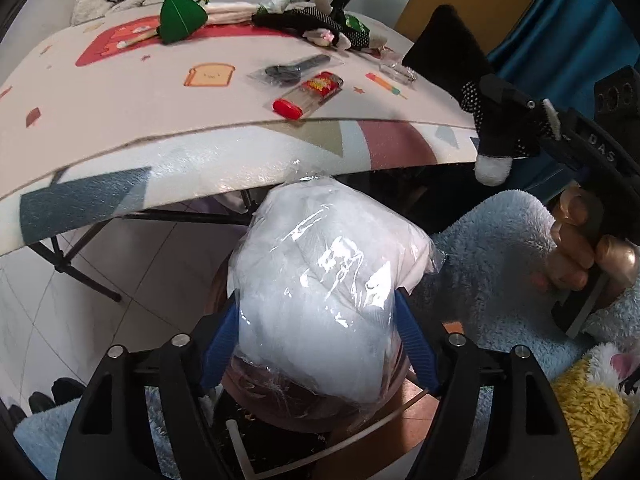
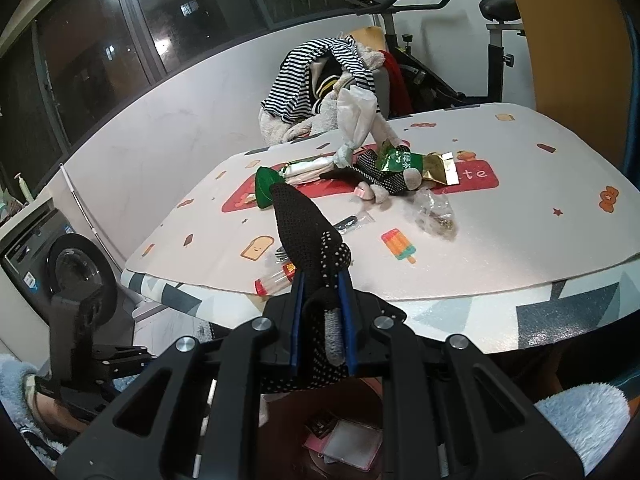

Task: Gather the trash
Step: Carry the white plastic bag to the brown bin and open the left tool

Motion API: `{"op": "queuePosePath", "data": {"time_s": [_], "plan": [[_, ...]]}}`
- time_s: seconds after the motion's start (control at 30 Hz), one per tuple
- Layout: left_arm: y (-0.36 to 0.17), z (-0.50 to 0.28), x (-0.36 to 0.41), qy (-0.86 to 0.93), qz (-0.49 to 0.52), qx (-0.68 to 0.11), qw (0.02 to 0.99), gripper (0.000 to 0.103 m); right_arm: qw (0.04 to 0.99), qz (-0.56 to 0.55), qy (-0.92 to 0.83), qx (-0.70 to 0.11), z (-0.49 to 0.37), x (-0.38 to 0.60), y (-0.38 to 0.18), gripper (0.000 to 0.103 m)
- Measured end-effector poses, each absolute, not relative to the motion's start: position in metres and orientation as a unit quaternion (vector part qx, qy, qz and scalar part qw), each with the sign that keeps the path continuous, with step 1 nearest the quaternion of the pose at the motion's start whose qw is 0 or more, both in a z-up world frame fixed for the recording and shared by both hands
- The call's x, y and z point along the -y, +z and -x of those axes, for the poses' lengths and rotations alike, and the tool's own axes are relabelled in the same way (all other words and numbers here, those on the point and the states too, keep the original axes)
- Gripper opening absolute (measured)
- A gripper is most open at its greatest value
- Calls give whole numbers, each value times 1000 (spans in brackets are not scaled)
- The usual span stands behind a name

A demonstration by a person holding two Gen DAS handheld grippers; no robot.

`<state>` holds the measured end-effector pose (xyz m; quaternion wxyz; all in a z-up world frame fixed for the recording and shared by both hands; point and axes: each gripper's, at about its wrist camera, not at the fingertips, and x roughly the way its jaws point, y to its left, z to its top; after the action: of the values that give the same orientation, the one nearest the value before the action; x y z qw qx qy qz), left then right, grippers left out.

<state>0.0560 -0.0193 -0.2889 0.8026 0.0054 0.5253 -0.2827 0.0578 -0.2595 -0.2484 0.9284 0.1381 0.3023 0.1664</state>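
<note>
My left gripper is shut on a white bundle in a clear plastic bag, its blue pads pressing both sides. The bundle hangs in front of the table edge, over a brown bin that shows below it. My right gripper is shut on a black sock with white dots, which sticks up and forward from between the fingers. In the left wrist view the same sock appears at the right, beside the table. The bin lies under the right gripper and holds a pink packet.
The patterned table carries a red-capped tube, a wrapped spoon, a green snack packet, a crumpled clear wrapper, another dotted sock and a tied white bag. Clothes and an exercise bike stand behind.
</note>
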Motion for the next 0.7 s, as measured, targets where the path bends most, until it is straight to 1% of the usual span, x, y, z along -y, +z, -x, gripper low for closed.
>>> {"op": "queuePosePath", "data": {"time_s": [0.1, 0.17, 0.23, 0.4, 0.53, 0.7], "plan": [[-294, -58, 20, -281, -5, -534, 797, 78, 927, -142, 167, -305, -58, 260, -251, 20], [-295, -58, 19, -275, -4, -534, 799, 79, 925, -147, 169, -308, -57, 261, -254, 20], [-293, -57, 15, -270, 2, -525, 807, 83, 922, -153, 172, -312, -56, 261, -258, 20], [-279, -54, -2, -228, 31, -486, 843, 87, 915, -148, 187, -325, -55, 251, -266, 20], [-267, -50, -21, -178, 61, -450, 873, 91, 909, -118, 211, -339, -54, 231, -273, 20], [-258, -50, -43, -139, 101, -422, 890, 93, 898, -58, 254, -356, -50, 200, -279, 20]]}}
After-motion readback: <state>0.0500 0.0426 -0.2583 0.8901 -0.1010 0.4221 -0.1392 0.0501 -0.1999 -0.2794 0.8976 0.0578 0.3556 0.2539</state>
